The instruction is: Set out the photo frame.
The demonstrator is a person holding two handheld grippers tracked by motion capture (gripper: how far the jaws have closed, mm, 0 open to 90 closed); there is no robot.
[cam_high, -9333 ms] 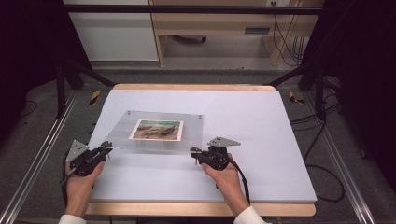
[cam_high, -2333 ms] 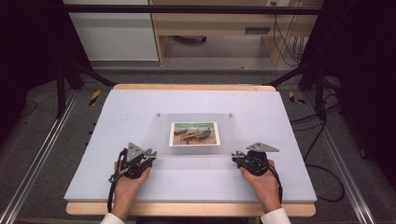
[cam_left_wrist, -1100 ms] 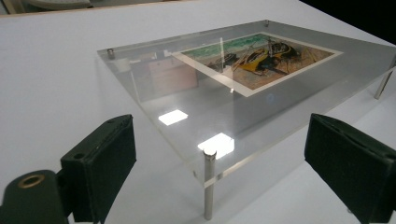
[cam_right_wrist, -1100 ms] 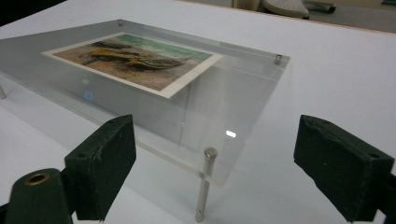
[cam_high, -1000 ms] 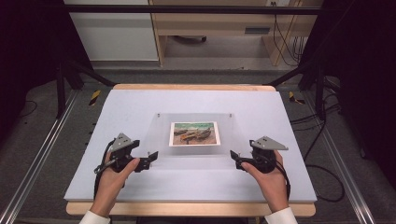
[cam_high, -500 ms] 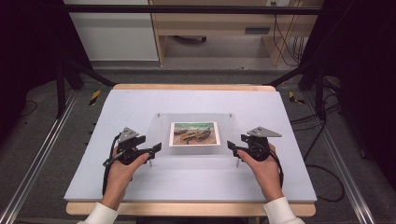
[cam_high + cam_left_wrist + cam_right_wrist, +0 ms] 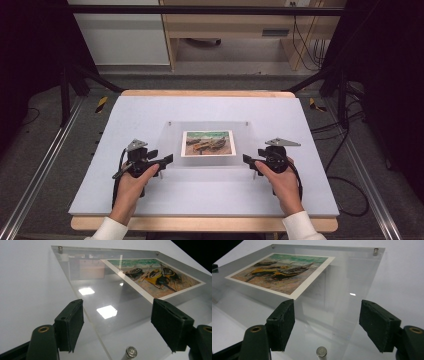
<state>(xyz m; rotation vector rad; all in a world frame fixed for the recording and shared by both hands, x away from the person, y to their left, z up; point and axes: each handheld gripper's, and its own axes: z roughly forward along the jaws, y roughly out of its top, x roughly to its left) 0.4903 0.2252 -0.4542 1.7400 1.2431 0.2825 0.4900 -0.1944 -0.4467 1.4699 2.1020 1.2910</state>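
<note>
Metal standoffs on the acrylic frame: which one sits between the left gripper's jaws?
The near-left standoff, at the corner between the open left gripper; the others sit elsewhere.

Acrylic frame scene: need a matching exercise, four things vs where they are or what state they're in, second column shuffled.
Things:
1. boat picture
2. left gripper
3. right gripper
4. clear acrylic frame

Place or state:
A. open, at the frame's near right corner
B. lying flat on the white table
C. mounted in the frame's middle
D. open, at the frame's near left corner

Pairs: 1-C, 2-D, 3-A, 4-B
</note>
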